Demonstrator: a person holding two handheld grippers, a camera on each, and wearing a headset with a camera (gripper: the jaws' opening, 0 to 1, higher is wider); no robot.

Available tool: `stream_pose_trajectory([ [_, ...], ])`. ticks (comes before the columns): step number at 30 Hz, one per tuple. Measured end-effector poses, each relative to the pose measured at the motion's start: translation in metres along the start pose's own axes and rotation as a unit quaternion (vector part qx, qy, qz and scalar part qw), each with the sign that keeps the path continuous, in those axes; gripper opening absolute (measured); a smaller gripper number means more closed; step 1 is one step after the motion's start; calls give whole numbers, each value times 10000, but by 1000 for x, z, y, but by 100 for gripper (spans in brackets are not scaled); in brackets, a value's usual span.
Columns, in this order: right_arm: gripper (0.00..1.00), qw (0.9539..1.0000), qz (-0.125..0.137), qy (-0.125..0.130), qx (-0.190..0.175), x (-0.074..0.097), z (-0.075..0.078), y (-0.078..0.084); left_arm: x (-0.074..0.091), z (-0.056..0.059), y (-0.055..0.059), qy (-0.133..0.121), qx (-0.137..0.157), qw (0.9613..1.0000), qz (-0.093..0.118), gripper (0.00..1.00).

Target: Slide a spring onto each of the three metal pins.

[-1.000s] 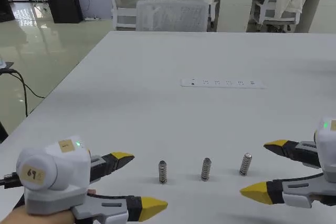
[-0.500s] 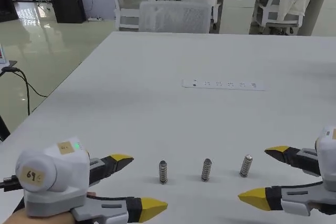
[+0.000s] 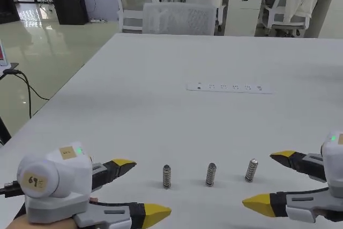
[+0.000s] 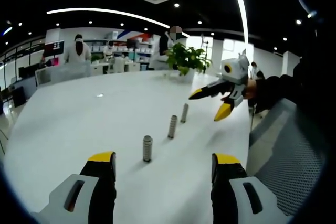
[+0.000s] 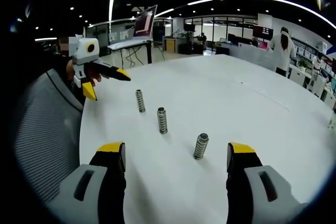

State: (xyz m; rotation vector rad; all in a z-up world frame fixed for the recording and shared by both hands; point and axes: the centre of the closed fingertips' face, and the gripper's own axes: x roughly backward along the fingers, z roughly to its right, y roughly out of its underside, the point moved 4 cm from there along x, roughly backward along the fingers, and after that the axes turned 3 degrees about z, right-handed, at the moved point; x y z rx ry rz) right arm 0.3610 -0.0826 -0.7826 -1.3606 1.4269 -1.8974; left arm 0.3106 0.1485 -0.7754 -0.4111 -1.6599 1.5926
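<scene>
Three upright metal pins stand in a row near the white table's (image 3: pixel 214 122) front edge, each with a spring coiled around it: left (image 3: pixel 166 176), middle (image 3: pixel 210 174), right (image 3: pixel 251 170). My left gripper (image 3: pixel 144 186) is open and empty, just left of the row. My right gripper (image 3: pixel 262 179) is open and empty, just right of it. In the left gripper view the springs (image 4: pixel 147 148) (image 4: pixel 172 126) (image 4: pixel 184 113) run away from my open jaws (image 4: pixel 164 158) toward the right gripper (image 4: pixel 218 102). The right gripper view has them (image 5: pixel 200 146) (image 5: pixel 162 120) (image 5: pixel 139 100) ahead of its open jaws (image 5: pixel 176 148).
A white power strip (image 3: pixel 229 87) lies flat across the middle of the table. Mesh chairs (image 3: pixel 177 19) stand at the far edge, with desks and a person beyond. The table's left edge (image 3: pixel 64 89) drops to the floor, where a cable runs.
The right gripper has drawn back slightly toward the front edge, still open. The left gripper and the three springs have stayed put; the head view has tilted a little.
</scene>
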Motion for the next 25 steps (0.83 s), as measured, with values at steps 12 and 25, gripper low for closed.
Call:
stream_pose_trajectory([
  [12, 79, 10000, -31, 29, -10, 0, 0, 0, 0, 2, 2, 15, -7, 10000, -44, 70],
  [25, 79, 9999, -96, 27, 12, -1, 0, 1, -1, 4, 3, 45, -7, 10000, -78, 70],
])
